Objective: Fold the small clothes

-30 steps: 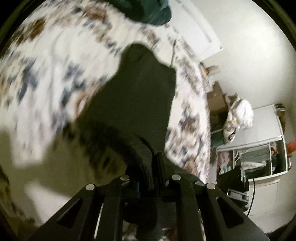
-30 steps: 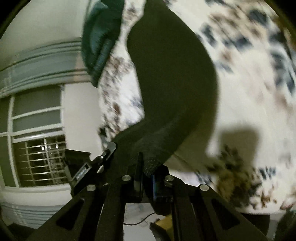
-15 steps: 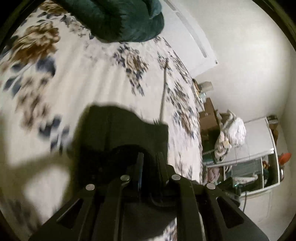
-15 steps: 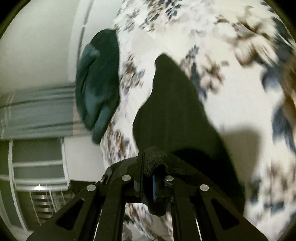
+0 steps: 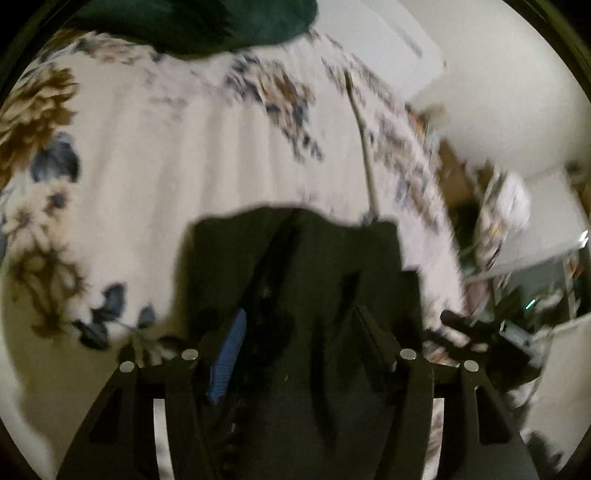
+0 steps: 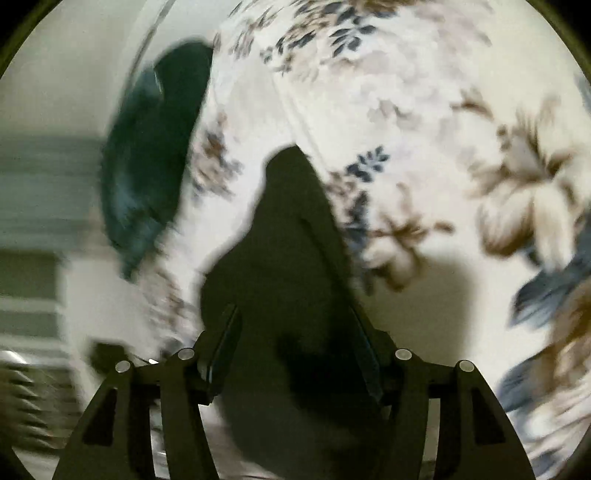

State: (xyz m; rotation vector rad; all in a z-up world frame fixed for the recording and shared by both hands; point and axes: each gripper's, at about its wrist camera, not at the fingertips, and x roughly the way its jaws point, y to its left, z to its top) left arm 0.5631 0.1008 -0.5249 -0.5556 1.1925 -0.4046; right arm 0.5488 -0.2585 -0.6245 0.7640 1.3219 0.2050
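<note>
Lying on the bed: a black garment [image 5: 295, 258], spread dark and flat on the floral bedspread [image 5: 155, 158], its near part reaching back under both grippers.
Garment, right wrist view: the black garment [image 6: 291, 236] tapers to a narrow point at its far end; the picture is blurred and the kind of clothing cannot be told.
Left gripper: the left gripper [image 5: 295, 314] tilts steeply down over the cloth, jaws opening, one blue pad showing on the left finger; the fabric lies between the fingers but neither pad presses on it.
Right gripper: the right gripper [image 6: 295, 317] is angled down likewise, jaws opening, fingers spread to either side of the garment's near part, gripping nothing.
Bedspread: white with brown and blue flowers, a thin pale cord [image 5: 365, 147] running across it to the garment's far right corner.
Far edge: a dark green blanket [image 5: 207, 22] bunched at the far end of the bed.
Beyond the bed: white wall and cluttered furniture to the right, blurred.
</note>
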